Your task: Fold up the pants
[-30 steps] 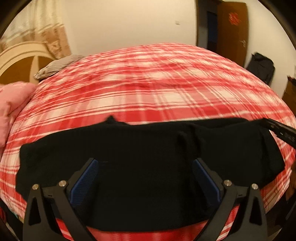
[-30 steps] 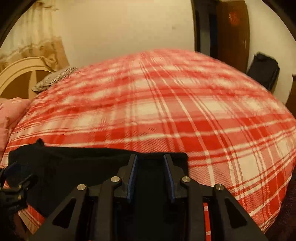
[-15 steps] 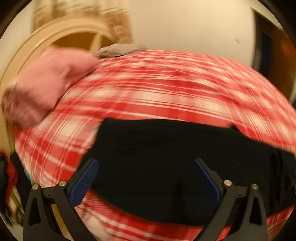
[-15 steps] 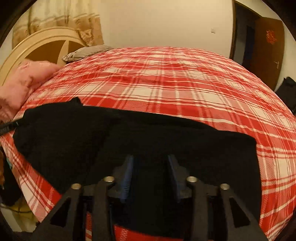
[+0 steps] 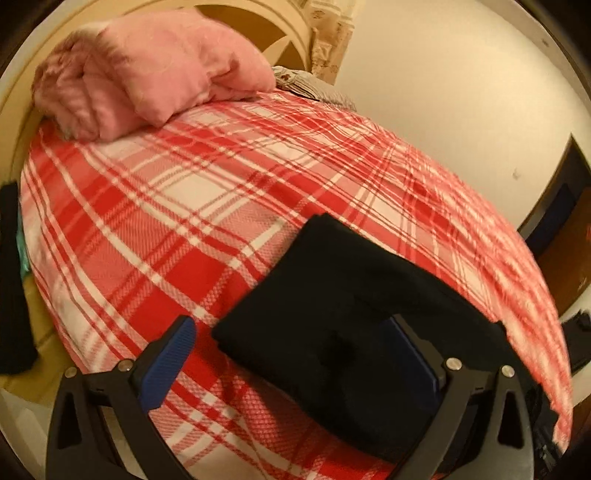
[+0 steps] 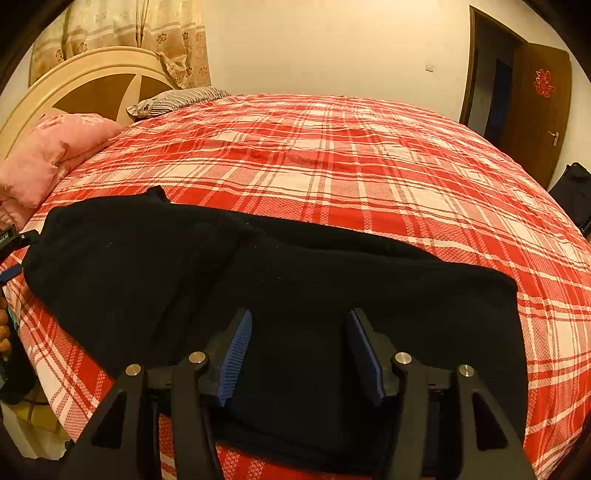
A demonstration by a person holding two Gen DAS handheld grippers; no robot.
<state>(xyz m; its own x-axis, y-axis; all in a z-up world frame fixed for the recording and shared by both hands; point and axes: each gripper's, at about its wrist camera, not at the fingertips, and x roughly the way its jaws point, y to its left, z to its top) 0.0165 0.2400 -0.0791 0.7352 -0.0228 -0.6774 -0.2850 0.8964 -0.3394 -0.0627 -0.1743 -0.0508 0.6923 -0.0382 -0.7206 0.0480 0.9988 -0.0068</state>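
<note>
Right wrist, pants (image 6: 295, 295) (black) beneath spread tongs (image 6: 298, 350)

Left gripper (image 5: 295, 358) fingers spread wide, right gripper (image 6: 299, 350) fingers parted, both empty

Left wrist view: set low and close above the near edge of the bed (image 5: 155, 206), facing obliquely across it toward the headboard (image 5: 284, 33) and pink quilt (image 5: 147, 74); left gripper (image 5: 295, 354) in the bottom foreground, straddling one end of the black pants (image 5: 332, 302).

Right wrist view: set close over the same near edge, facing squarely across the bed (image 6: 332, 155) toward the far wall (image 6: 332, 44) and door (image 6: 535, 107); right gripper (image 6: 299, 350) low in frame, over the pants (image 6: 221, 266).

Shared between views: plaid cover, pants, pink quilt (image 6: 48, 147), headboard (image 6: 92, 81), grey pillow (image 6: 173, 99).
</note>
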